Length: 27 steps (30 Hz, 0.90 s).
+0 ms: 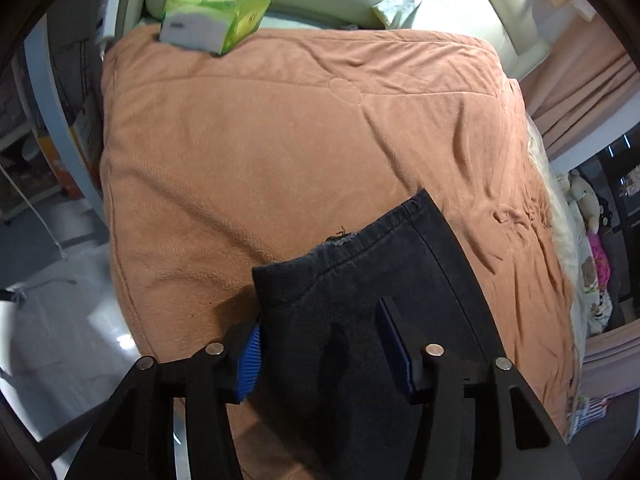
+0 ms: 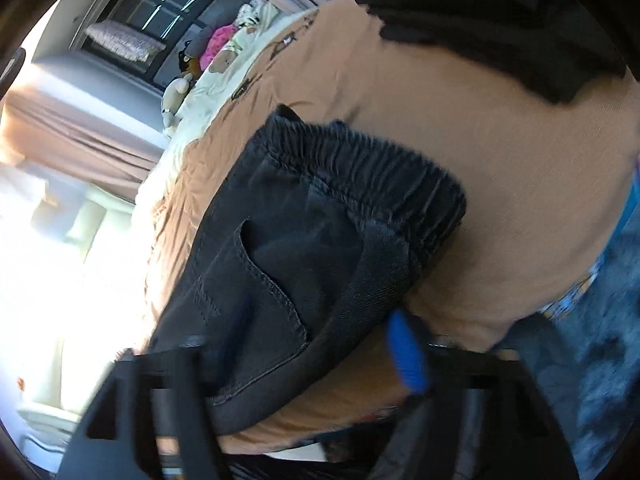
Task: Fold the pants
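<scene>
Dark grey pants lie folded on an orange-brown blanket [image 1: 280,140]. The left wrist view shows their leg end with a frayed hem [image 1: 360,264]. In the right wrist view I see the elastic waistband [image 2: 360,168] and a pocket. My left gripper [image 1: 322,352] stands open, its blue pads [image 1: 250,360] apart on either side of the leg cloth and not pinching it. My right gripper [image 2: 298,350] is open too, straddling the folded edge by the pocket. One of its blue pads [image 2: 404,352] shows; the other finger is blurred.
A green tissue box [image 1: 216,20] sits at the blanket's far edge by a pale headboard. Another dark garment [image 2: 500,20] lies beyond the waistband. Soft toys [image 1: 596,216] pile up on the right. The bed drops to the floor [image 1: 60,320] on the left.
</scene>
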Each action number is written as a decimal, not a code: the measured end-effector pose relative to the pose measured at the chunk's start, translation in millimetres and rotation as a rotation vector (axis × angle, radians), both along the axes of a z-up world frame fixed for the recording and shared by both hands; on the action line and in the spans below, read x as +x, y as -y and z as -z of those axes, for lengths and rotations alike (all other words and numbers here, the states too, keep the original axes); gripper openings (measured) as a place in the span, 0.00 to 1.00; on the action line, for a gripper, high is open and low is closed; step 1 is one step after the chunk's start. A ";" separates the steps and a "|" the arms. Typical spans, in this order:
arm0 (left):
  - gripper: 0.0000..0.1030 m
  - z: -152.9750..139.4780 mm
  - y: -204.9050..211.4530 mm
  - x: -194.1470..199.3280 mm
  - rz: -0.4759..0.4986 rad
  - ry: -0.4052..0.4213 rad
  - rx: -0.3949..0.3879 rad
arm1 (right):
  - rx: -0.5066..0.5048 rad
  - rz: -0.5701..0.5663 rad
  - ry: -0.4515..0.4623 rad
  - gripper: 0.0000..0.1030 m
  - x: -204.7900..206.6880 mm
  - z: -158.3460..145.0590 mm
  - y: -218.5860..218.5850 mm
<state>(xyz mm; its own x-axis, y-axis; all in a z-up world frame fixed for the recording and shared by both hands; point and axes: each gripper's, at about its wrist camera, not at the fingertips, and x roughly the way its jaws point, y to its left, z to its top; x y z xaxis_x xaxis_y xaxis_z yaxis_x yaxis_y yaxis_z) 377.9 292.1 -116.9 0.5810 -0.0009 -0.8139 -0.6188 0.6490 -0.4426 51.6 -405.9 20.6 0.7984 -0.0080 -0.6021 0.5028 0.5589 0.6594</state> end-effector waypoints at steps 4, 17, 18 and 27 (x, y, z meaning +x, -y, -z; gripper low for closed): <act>0.58 -13.5 10.4 -1.4 0.023 -0.019 0.077 | -0.107 -0.010 -0.015 0.83 -4.1 -27.2 -5.0; 0.64 -48.6 78.0 20.2 0.178 0.008 0.163 | -0.317 -0.153 -0.041 0.85 35.0 -52.2 -18.8; 0.64 -51.5 85.5 23.5 0.191 0.011 0.170 | -0.327 -0.158 -0.038 0.85 37.7 -52.2 -18.0; 0.64 -57.1 146.3 59.1 0.301 0.030 0.177 | -0.390 -0.186 -0.082 0.85 78.4 -47.4 -2.9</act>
<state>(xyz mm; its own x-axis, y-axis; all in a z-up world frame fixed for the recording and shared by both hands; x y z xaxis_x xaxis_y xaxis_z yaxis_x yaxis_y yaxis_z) 437.0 145.8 -59.7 0.5999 -0.0363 -0.7993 -0.3766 0.8686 -0.3221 129.9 -403.0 68.0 0.7577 -0.1076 -0.6437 0.4116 0.8442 0.3434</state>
